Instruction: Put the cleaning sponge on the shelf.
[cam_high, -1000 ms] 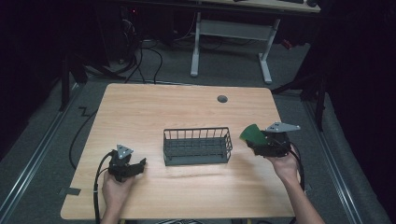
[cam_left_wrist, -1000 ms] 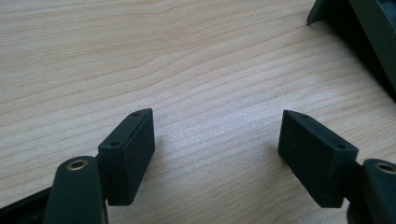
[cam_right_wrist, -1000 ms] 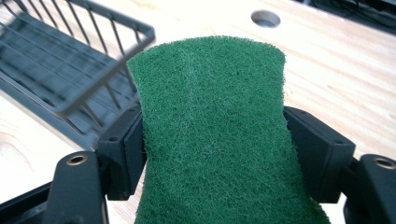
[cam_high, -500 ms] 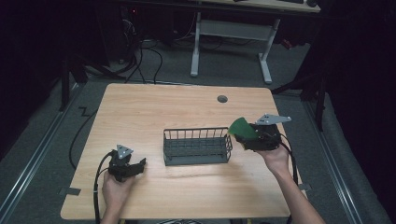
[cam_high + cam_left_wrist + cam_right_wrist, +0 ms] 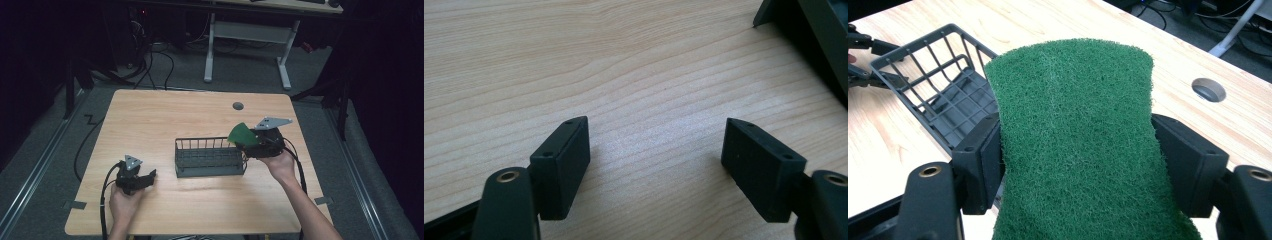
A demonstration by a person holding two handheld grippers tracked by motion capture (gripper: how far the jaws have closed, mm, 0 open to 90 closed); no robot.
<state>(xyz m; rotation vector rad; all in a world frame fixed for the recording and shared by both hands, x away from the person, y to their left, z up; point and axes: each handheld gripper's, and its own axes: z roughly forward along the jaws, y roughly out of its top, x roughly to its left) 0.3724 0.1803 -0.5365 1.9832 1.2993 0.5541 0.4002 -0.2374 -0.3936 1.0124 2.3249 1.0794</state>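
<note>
A green scouring pad [image 5: 1078, 135] is clamped between the jaws of my right gripper [image 5: 1080, 160], which is shut on it. From above, the pad [image 5: 243, 135] hangs at the right end of a dark wire basket [image 5: 210, 157], just over its rim, with the right gripper [image 5: 247, 142] behind it. The basket [image 5: 943, 95] lies ahead and to the left in the right gripper view. My left gripper [image 5: 150, 176] rests low near the table's front left, open, with only bare wood between its jaws [image 5: 656, 165].
The basket stands mid-table on the wooden tabletop [image 5: 165, 115]. A round cable hole [image 5: 238, 106] sits at the back right. A cable [image 5: 102, 200] trails from the left gripper over the front edge. A desk frame [image 5: 245, 45] stands beyond the table.
The right gripper has carried the green pad leftward and slightly up, from beside the basket's right end to over its rim. The left gripper has stayed put.
</note>
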